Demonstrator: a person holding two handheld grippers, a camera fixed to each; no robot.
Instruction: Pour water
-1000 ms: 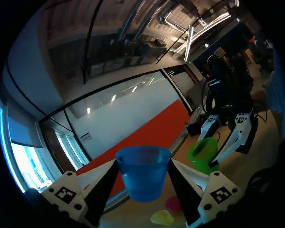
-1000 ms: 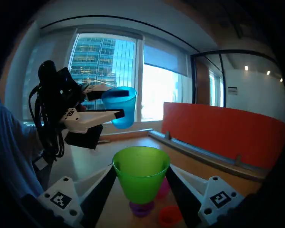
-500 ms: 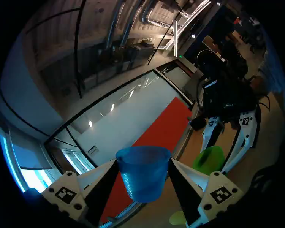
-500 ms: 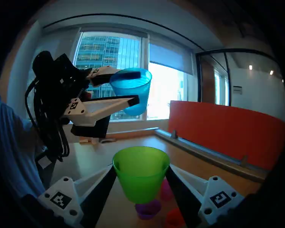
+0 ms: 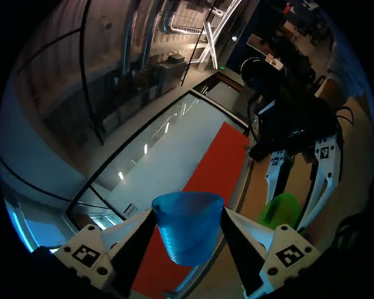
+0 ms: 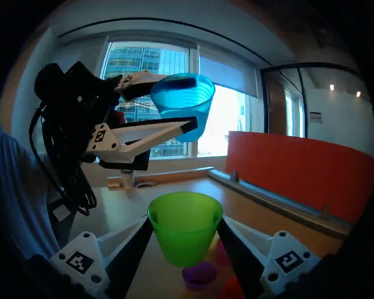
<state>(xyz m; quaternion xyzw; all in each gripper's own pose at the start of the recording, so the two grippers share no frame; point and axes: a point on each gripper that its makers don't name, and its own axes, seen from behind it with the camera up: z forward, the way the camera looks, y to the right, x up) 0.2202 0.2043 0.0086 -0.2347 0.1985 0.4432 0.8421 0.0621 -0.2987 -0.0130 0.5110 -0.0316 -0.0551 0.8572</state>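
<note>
A translucent blue cup sits between the fingers of my left gripper, which is shut on it. In the right gripper view that blue cup is raised and tipped toward me, up and left of the green cup, with the left gripper around it. My right gripper is shut on a green cup, held upright above the wooden table. From the left gripper view the green cup and the right gripper appear lower right.
Small coloured cups lie on the table under the green one: a purple cup and a pink one. A red partition runs along the table's far side. Windows are behind. A person's sleeve is at left.
The left gripper has lifted the blue cup higher and closer to the green one, tilting it further. The green cup stays level in the right gripper.
</note>
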